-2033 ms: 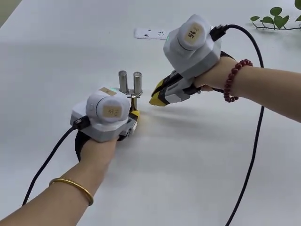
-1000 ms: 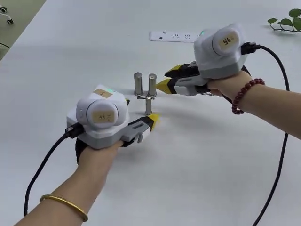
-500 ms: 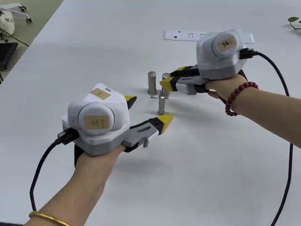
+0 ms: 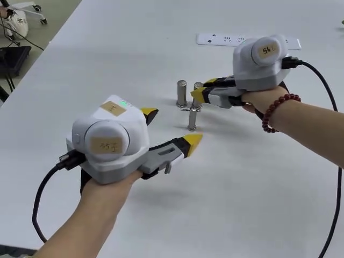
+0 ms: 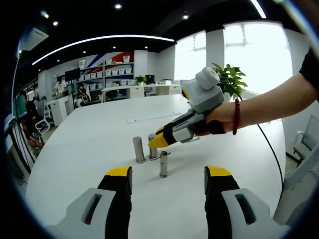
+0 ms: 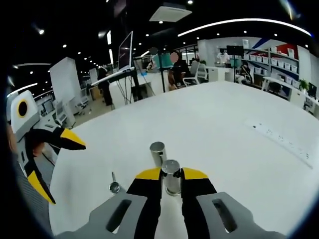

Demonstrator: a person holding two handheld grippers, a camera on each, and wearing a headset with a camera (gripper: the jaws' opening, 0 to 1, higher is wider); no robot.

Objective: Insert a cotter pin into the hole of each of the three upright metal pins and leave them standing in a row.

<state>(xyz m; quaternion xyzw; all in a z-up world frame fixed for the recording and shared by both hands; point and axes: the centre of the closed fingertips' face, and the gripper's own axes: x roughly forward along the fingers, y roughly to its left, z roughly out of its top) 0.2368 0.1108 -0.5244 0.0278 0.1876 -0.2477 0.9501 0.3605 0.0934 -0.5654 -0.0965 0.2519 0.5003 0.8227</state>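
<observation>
Nearest you: the white-bodied, yellow-tipped left gripper (image 4: 171, 126). Its jaws are spread wide and hold nothing. It hangs over the white tabletop (image 4: 242, 188) and points at the pins. The paper tag (image 4: 106, 144) on its back has handwritten figures, too blurred to read.

Next out: the short polished front steel pin (image 4: 192, 119), upright and standing alone. A thin wire cross-piece (image 4: 185, 109) sits near its top, probably a seated cotter pin.

Just beyond: two more upright cylinders side by side.
- The free steel pin (image 4: 181, 92) has nothing touching it.
- Your right gripper (image 4: 200, 92) has its jaws closed tight on the clamped steel pin (image 6: 171, 181), high on the barrel.

Handling, as a judgement:
- The pins look rigid, dense for their size and smooth, so they are likely to slip or topple on their narrow bases.
- Grip across the barrel and leave the cross-hole clear.
- Any cotter pin will be light, springy wire. Pinch it by the looped head.

Far: a white power strip (image 4: 236, 39) lies flat on the table. The right gripper's tag reads roughly "56".
</observation>
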